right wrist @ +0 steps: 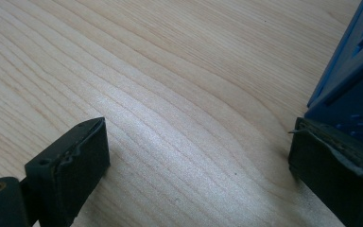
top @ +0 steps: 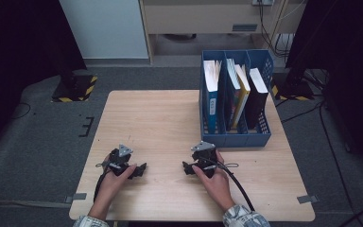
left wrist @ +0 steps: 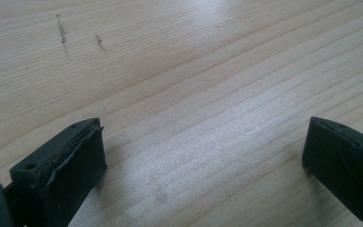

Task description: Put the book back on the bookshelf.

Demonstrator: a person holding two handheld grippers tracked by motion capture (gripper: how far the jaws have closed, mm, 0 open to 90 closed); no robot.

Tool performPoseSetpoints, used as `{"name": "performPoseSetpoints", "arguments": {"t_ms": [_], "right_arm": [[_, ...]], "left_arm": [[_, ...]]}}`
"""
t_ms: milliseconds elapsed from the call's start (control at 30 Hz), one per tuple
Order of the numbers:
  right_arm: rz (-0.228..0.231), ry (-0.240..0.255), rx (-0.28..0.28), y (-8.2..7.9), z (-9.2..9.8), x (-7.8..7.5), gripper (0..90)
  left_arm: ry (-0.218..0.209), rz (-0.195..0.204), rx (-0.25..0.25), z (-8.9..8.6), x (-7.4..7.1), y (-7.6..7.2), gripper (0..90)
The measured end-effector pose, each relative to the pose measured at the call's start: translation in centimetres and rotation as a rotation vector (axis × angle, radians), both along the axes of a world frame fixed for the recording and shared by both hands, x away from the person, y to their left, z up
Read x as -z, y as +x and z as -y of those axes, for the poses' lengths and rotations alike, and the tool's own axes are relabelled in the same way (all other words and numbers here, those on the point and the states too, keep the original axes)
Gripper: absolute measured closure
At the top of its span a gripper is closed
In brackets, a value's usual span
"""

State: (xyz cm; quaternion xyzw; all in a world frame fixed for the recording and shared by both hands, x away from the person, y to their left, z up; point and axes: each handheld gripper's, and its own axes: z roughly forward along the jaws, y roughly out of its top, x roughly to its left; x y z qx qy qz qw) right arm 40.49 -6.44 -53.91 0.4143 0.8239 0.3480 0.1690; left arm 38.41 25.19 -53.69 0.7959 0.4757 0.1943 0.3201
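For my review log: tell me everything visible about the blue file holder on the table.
The blue file holder is a plastic-looking rack with slotted walls and three upright compartments, standing on the wooden table's far right part. Each compartment holds books or folders on edge: a white-topped blue one at left, colourful ones in the middle, a dark one at right. Neither gripper touches it; the right gripper rests nearest, jaws open.

Looks like a lab recording bay. Dark curtains, hazard-taped stand bases (top: 74,90), loose cables (top: 312,111) on grey carpet. One plain wooden table (top: 156,118) stands mid-floor.
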Motion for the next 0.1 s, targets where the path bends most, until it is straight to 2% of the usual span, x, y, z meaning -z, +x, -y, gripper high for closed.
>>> {"name": "performPoseSetpoints", "arguments": {"t_ms": [100], "right_arm": [[0.002,0.000,0.003,-0.03,-0.01,0.02,6.1]], "left_arm": [[-0.001,0.001,0.002,0.02,0.01,0.02,0.0]]}}
